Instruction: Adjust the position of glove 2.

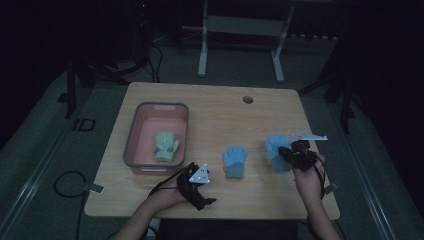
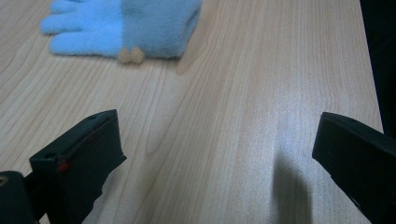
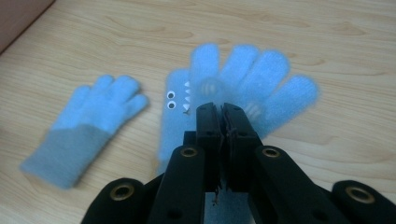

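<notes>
The right gripper [image 3: 220,109] is clamped, apparently pinching the blue glove [image 3: 243,84] under it; next comes carrying it to the pink bin [image 1: 131,145]. The left gripper [image 2: 215,154] stands wide.

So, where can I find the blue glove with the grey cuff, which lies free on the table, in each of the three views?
High view: the blue glove with the grey cuff lies mid-table, between the two hands.
Left gripper view: top left corner, fingers pointing left.
Right gripper view: left side, beside the glove with eyes pinched in the right gripper.
Shared landmark: the light wooden table under it.
</notes>
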`<act>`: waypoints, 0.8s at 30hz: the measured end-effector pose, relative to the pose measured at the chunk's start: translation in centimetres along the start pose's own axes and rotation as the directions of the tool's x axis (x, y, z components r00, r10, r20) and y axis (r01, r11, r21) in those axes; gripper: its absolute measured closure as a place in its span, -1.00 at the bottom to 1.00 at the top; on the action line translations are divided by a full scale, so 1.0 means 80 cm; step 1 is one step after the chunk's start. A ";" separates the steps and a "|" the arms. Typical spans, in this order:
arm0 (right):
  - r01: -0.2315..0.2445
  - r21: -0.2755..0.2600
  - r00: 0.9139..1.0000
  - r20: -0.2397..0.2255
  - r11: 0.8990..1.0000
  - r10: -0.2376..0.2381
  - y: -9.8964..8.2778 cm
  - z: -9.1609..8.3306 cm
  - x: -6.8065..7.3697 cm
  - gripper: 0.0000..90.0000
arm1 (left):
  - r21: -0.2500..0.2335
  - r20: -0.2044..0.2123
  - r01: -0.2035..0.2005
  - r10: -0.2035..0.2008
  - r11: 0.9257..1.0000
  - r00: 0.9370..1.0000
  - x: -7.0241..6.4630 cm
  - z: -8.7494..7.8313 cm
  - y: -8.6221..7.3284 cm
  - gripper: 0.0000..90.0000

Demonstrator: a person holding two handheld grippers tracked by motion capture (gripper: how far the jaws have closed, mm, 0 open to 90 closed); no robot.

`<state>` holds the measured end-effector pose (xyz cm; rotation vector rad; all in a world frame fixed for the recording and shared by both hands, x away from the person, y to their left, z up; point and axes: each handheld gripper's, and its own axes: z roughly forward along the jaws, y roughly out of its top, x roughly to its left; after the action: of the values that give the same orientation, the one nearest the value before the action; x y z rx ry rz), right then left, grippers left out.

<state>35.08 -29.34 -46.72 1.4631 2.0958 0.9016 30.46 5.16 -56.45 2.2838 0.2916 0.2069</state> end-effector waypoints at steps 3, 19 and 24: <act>-0.001 0.000 1.000 0.007 1.000 0.001 -0.003 0.010 0.013 0.92 | -0.002 0.002 0.004 -0.004 1.000 1.000 0.000 0.000 0.000 -0.96; -0.068 0.097 0.997 0.027 0.993 0.066 -0.039 0.076 0.021 0.88 | 0.002 0.002 0.003 -0.003 1.000 1.000 0.000 0.001 -0.001 -0.96; -0.066 0.121 0.998 0.032 0.991 0.062 -0.046 0.086 0.018 0.81 | 0.003 0.002 0.001 -0.001 1.000 1.000 0.000 0.001 -0.001 -0.96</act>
<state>36.74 -27.03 -54.12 1.6032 2.1272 0.7835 30.49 5.15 -56.55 2.2865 0.2925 0.2034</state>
